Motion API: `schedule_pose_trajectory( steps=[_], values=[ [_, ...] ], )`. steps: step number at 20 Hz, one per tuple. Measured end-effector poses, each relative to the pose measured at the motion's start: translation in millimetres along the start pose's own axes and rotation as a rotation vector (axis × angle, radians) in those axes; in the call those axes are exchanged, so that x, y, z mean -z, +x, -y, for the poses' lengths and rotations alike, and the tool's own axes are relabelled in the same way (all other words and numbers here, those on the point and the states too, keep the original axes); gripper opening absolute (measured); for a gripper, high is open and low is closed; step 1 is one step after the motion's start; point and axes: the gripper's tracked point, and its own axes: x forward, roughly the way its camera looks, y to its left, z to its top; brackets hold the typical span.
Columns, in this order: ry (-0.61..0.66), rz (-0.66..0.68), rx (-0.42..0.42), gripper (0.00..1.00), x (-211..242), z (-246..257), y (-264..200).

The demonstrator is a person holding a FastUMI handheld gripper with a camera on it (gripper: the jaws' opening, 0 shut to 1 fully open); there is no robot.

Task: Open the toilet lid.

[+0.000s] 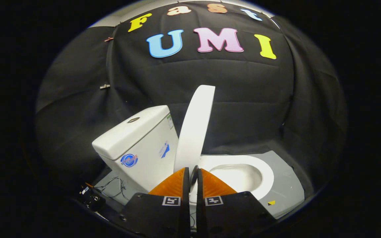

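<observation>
Toilet lid [195, 129] smooth white plastic, slight sheen. Cistern [137, 145] glossy white ceramic-looking, metal-looking flush button [133, 120] on top. Bowl rim [263, 172] glossy, smooth. Wall cloth [243, 96] matt black fabric, creased. Floor mat [286, 188] grey, matt. Gripper [192, 175] fingers nearly together, casing matt plastic.

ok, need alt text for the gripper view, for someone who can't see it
A white toilet lid stands raised, nearly upright, leaning toward the cistern, leaving the seat and bowl open. The gripper sits just before the lid's lower end, its fingers nearly together with a narrow gap. Loose wires lie on the grey floor beside the cistern.
</observation>
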Motion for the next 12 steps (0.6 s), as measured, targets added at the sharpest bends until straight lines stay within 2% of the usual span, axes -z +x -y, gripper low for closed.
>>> schedule_pose_trajectory(
  steps=[6, 12],
  values=[
    [-0.082, 0.019, -0.065, 0.12, -6, -51, 10],
    [-0.133, 0.008, -0.106, 0.12, -2, -76, 13]
  ],
)
